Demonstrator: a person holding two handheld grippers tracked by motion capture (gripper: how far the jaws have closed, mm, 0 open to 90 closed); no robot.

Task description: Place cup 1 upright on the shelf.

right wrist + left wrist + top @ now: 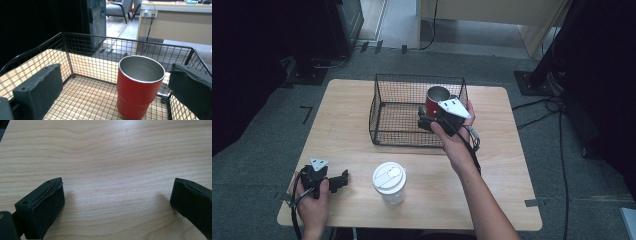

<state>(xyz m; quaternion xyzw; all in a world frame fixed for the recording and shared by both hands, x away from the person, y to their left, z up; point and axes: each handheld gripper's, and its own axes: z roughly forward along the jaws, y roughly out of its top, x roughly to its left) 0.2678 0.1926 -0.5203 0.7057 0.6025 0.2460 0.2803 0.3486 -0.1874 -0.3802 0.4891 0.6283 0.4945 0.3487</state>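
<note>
red cup (435, 100) in wire basket (387, 107) | right claw (427, 121) beside cup

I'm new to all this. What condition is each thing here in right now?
Red cup: upright, open-topped, empty, standing in the basket.
Wire basket: upright on the table.
White-lidded cup: upright, lid on.
Left gripper: open, over bare table.
Right gripper: open, jaws either side of the red cup.

One wire basket (382, 107), one red tumbler (138, 87), one lidded cup (389, 182), two claws.
</note>
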